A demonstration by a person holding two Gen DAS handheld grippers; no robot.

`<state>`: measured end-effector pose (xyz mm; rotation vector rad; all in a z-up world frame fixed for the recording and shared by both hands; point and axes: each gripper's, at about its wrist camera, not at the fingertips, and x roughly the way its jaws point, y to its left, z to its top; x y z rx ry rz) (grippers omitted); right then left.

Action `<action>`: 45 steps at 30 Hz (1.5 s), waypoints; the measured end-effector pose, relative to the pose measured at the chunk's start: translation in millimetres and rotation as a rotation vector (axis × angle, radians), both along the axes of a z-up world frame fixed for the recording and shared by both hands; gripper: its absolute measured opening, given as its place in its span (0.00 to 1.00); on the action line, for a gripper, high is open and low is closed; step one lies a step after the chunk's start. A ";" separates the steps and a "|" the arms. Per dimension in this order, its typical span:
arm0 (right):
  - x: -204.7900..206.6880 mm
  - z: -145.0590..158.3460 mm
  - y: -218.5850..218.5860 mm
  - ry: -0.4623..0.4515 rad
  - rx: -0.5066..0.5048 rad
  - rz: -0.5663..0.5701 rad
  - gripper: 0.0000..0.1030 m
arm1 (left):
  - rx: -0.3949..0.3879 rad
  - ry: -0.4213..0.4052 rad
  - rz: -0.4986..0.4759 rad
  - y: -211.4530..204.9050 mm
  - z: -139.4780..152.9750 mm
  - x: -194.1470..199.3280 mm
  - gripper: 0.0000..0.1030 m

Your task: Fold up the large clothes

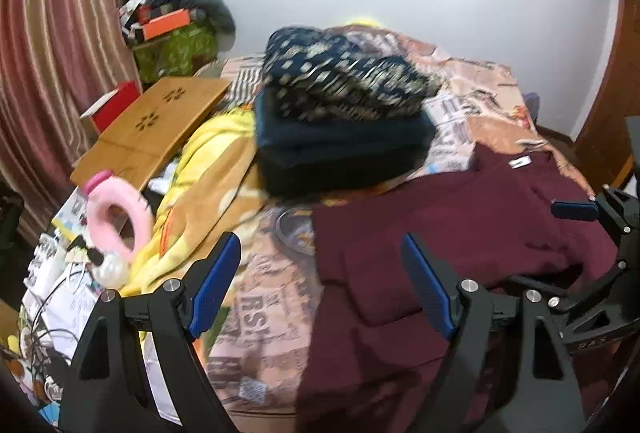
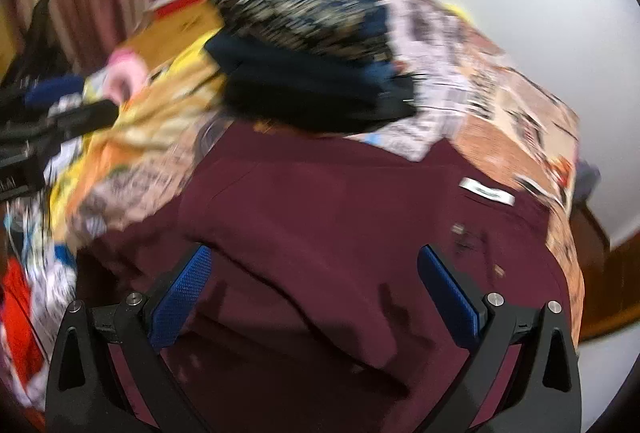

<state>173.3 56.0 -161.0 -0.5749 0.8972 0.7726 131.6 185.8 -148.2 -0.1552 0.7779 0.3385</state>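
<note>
A large maroon garment [image 1: 448, 233] lies spread on the bed, partly folded, with a white label [image 1: 519, 162] near its far edge; it fills the right wrist view [image 2: 340, 233]. My left gripper [image 1: 320, 273] is open and empty above the garment's left edge. My right gripper [image 2: 312, 285] is open and empty just above the garment's middle; it also shows at the right edge of the left wrist view [image 1: 576, 211]. The right wrist view is blurred.
A stack of folded dark blue clothes [image 1: 340, 121] sits on the printed bedsheet [image 1: 272, 297] behind the garment. A yellow blanket [image 1: 208, 169], a wooden lap table [image 1: 156, 125] and a pink ring toy [image 1: 116, 213] lie left. Clutter and cables cover the near left.
</note>
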 end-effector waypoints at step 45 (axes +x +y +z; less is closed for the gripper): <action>38.2 44.3 -219.0 -0.012 0.281 -0.594 0.08 | -0.039 0.166 -0.134 -56.9 -54.9 42.9 0.79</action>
